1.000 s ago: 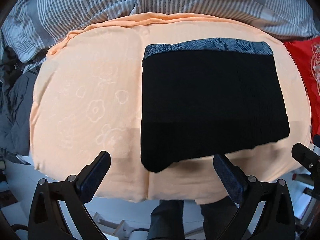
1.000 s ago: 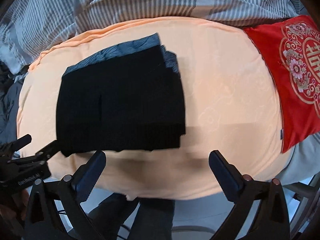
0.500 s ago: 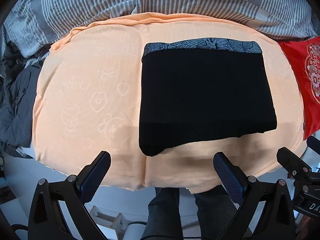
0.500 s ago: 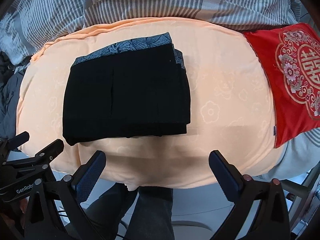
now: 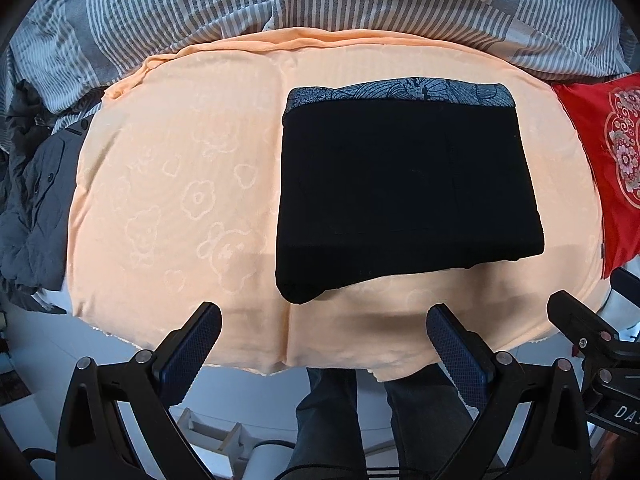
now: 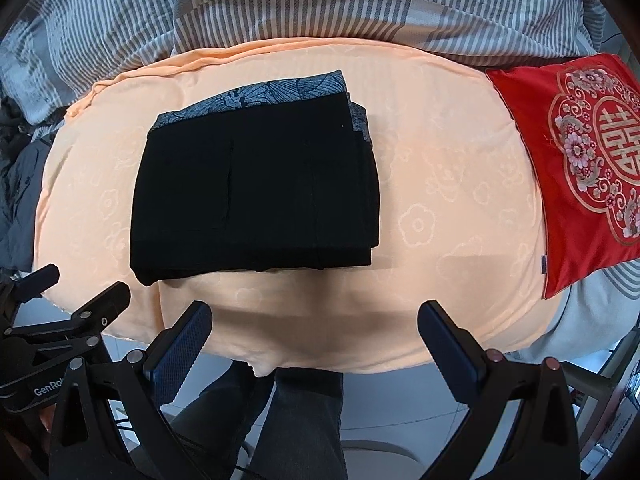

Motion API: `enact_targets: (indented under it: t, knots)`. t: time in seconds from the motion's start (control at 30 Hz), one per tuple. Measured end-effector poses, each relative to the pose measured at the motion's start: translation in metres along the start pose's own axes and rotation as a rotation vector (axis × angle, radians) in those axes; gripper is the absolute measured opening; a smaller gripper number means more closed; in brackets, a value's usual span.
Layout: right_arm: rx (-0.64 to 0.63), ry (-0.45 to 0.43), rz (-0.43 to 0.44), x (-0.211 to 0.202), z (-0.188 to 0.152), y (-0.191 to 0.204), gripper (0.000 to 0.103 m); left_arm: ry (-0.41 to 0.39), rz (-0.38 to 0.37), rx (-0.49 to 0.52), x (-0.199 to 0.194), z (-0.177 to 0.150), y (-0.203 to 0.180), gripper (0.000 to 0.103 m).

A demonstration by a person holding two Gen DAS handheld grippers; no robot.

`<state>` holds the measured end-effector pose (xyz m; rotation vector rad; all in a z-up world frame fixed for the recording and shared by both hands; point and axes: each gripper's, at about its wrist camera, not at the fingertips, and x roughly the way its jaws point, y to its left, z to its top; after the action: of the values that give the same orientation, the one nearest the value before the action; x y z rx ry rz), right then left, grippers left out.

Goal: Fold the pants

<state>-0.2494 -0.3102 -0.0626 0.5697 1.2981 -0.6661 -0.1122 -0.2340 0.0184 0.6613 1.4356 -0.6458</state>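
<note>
Both tongs hang over the near edge of the bed, empty and spread wide. The left gripper (image 5: 322, 334) has its jaws apart over the peach sheet (image 5: 180, 200), and the right gripper (image 6: 314, 330) beside it stands just as wide. Below them a person's dark trouser legs (image 6: 296, 420) show. Just ahead, the pants (image 5: 404, 196) lie folded into a black rectangle, nearer the right finger of the left tongs, a patterned grey band along its far edge. To the right rests a red cushion (image 6: 580, 184); beyond everything, a striped duvet (image 6: 320, 0).
</note>
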Motion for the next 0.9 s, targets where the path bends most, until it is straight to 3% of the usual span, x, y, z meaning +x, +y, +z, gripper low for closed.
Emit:
enact_targets:
  t: [0.9]
  knots:
    - [-0.005,-0.01,0.004,-0.0034,-0.0007,0.0015,0.103,-0.006,0.003,0.006,-0.0036,-0.0014,-0.0035,0.103]
